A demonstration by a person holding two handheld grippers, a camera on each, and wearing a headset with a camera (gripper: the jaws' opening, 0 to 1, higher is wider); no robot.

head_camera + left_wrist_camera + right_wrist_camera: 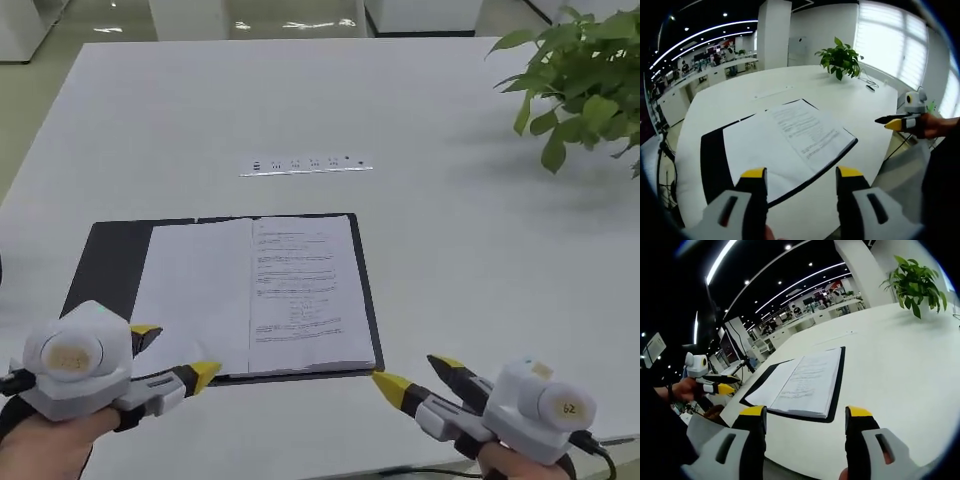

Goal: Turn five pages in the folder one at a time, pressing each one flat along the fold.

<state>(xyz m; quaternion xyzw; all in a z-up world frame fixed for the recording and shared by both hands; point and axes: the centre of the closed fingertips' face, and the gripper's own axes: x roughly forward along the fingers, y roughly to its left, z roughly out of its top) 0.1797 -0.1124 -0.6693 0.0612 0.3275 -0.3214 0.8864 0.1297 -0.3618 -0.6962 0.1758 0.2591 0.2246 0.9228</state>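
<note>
Folder (108,262): lies open on the white bench (450,160), near its front edge, with the black cover bare at the left.
Pages: left page (195,300) blank, right page (300,290) printed; both lie flat.
Left gripper (175,352): held in front of the folder's near left corner, jaws wide apart with nothing between them.
Right gripper (412,372): held just off the near right corner, jaws wide apart with nothing between them.
Beyond the folder: a socket strip (305,165) set in the bench, and a green plant (585,80) at the far right.
</note>
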